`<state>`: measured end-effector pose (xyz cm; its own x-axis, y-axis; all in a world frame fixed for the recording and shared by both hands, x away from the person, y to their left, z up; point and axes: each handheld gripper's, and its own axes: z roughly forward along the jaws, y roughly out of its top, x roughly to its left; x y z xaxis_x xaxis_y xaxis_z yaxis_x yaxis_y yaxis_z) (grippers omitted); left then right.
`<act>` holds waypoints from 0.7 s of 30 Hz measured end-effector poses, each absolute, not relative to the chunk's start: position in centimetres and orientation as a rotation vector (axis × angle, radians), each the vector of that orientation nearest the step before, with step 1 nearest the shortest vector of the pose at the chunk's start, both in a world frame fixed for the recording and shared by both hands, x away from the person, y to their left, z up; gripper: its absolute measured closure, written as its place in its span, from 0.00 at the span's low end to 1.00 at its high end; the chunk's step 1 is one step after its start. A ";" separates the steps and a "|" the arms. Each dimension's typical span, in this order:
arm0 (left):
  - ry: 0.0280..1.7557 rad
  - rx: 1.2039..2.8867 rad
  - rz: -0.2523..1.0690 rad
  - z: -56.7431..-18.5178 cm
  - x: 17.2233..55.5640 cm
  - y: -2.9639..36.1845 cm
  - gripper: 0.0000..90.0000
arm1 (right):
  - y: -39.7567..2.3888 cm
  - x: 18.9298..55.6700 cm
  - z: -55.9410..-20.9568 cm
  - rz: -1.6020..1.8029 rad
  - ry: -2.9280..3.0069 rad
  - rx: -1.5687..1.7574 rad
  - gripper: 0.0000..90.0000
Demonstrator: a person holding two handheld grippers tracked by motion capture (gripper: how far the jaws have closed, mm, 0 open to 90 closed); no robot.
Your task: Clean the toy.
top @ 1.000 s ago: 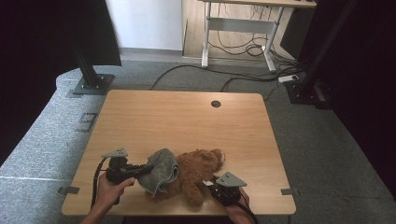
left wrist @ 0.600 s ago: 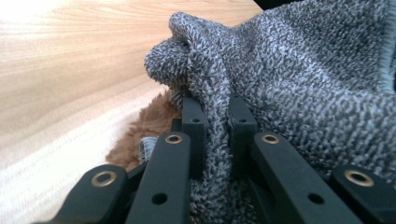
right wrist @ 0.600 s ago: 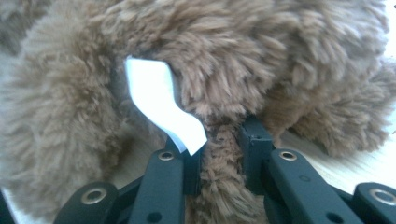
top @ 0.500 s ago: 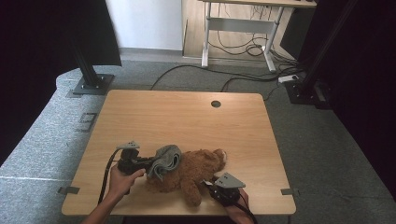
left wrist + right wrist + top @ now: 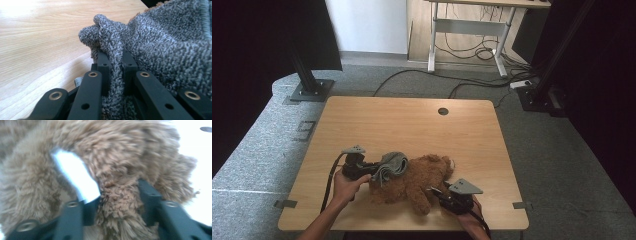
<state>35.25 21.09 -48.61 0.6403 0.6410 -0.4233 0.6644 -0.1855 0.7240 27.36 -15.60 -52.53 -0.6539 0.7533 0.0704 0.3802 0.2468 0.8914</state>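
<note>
A brown plush teddy bear (image 5: 417, 177) lies near the table's front edge. A grey terry cloth (image 5: 391, 165) is draped over the bear's left side. My left gripper (image 5: 373, 171) is shut on a fold of that grey cloth (image 5: 115, 65), its jaws pinching the fabric. My right gripper (image 5: 436, 191) sits at the bear's lower right, shut on a furry limb of the teddy bear (image 5: 120, 195). A white label (image 5: 75, 176) shows on the bear's fur beside the jaws.
The wooden table (image 5: 412, 125) has a round cable hole (image 5: 442, 111) near its far edge. Black stand bases (image 5: 309, 90) sit on the grey floor at both far corners, and cables (image 5: 462, 50) trail behind.
My left gripper has carried the grey cloth to the right, further over the bear. The right gripper has stayed at the bear's limb.
</note>
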 end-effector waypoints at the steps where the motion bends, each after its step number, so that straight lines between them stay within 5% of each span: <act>1: 1.031 1.882 -0.031 -48.7 35.1 21.2 0.90 | -16.0 27.5 -52.1 1.399 2.145 1.060 0.54; 11: 1.010 1.874 -0.029 -48.6 34.8 21.1 0.89 | -16.8 30.5 -47.4 1.466 2.089 1.114 0.32; 21: 1.015 1.870 -0.034 -48.6 34.8 21.2 0.89 | -14.3 33.9 -48.8 1.461 2.246 1.202 0.23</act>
<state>34.78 21.22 -48.64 0.6518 0.6272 -0.4264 0.6545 -0.1810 0.7341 33.91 -14.28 -48.76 -0.6477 0.7208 0.2469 0.5181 0.1790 0.8364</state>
